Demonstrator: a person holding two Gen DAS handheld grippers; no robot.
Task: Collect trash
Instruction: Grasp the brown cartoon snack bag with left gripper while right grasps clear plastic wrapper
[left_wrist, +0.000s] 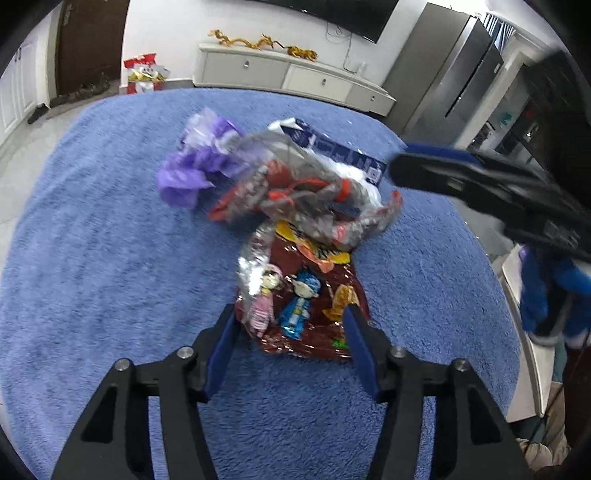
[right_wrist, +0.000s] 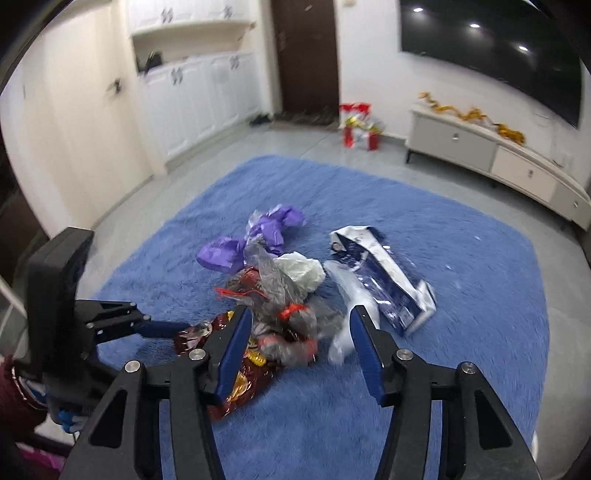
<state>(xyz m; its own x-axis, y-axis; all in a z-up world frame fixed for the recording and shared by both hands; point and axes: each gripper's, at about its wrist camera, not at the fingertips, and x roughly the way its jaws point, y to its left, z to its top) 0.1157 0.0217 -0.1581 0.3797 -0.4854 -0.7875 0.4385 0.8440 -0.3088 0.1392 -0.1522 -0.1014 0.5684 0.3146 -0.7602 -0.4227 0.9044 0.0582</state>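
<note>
Nearest to the left wrist camera, the left gripper (left_wrist: 291, 317) has its two blue-padded fingers (left_wrist: 221, 350) apart, one on each side of the near end of a dark red snack bag (left_wrist: 314, 295) with cartoon figures printed on it. The bag lies flat on the blue carpet (left_wrist: 92, 277). Whether the pads already press on the bag, I cannot tell; the right pad seems to be at the edge of the bag.

In the right wrist view, the right gripper (right_wrist: 299, 325) also has its fingers apart, above the crumpled clear plastic with red print (right_wrist: 280, 295) which lies on top of the far end of the snack bag. The fingers do not clamp anything that I can see. From the left side of this view the left gripper comes in, with its tips at the snack bag.

Just behind the clear plastic there is a white crumpled piece (right_wrist: 303, 269), and a purple plastic bag (right_wrist: 258, 236) a little further. To the right lies a dark blue and white package (right_wrist: 384, 277), touching the pile.

Beyond the carpet stand a low white cabinet (right_wrist: 480, 151) with gold decoration, a dark door (right_wrist: 306, 55) and a red gift box (right_wrist: 358, 125) on the floor
</note>
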